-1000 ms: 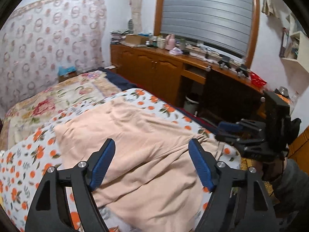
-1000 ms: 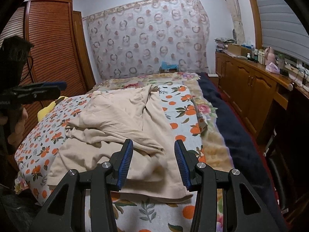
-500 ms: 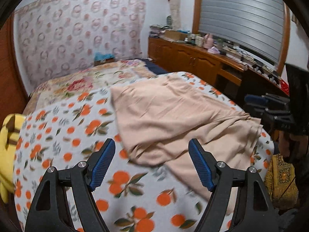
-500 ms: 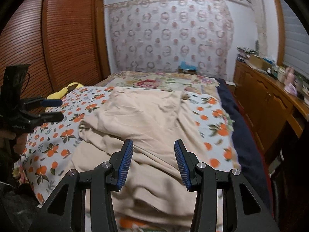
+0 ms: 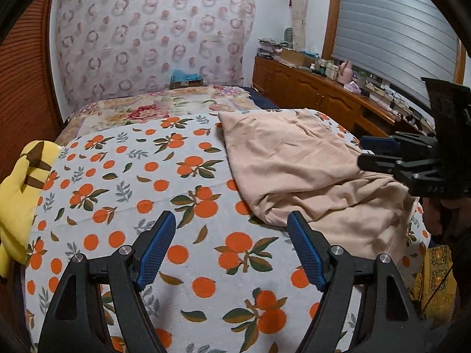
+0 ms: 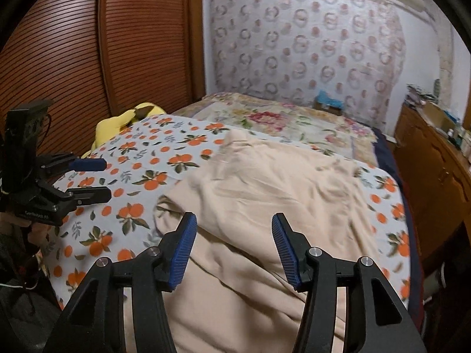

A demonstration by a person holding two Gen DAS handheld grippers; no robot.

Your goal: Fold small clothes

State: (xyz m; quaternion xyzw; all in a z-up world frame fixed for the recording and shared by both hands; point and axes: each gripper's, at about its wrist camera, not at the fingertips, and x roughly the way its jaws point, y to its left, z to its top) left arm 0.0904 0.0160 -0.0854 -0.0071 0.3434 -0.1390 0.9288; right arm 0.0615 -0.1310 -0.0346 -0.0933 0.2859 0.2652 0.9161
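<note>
A beige garment [image 5: 297,164] [image 6: 265,194] lies crumpled on the orange-print sheet [image 5: 147,182] [image 6: 141,176] of the bed. My left gripper [image 5: 231,241] hangs open above bare sheet, just left of the garment's near edge, with nothing between its blue pads. My right gripper [image 6: 232,244] hovers over the garment's near part; its jaws are opening and nothing is held between them. Each gripper shows in the other's view: the right gripper [image 5: 379,153] at the right side, the left gripper [image 6: 91,179] at the left.
A yellow plush toy [image 5: 17,194] [image 6: 123,120] lies at the bed's left edge by the slatted wooden wardrobe [image 6: 103,58]. A floral quilt [image 5: 141,111] covers the bed's far end. A wooden cabinet [image 5: 318,97] with clutter runs along the right wall.
Both views have swung leftward across the bed. The left gripper moved from over the garment to over bare sheet. The right gripper's jaws stand wider than before.
</note>
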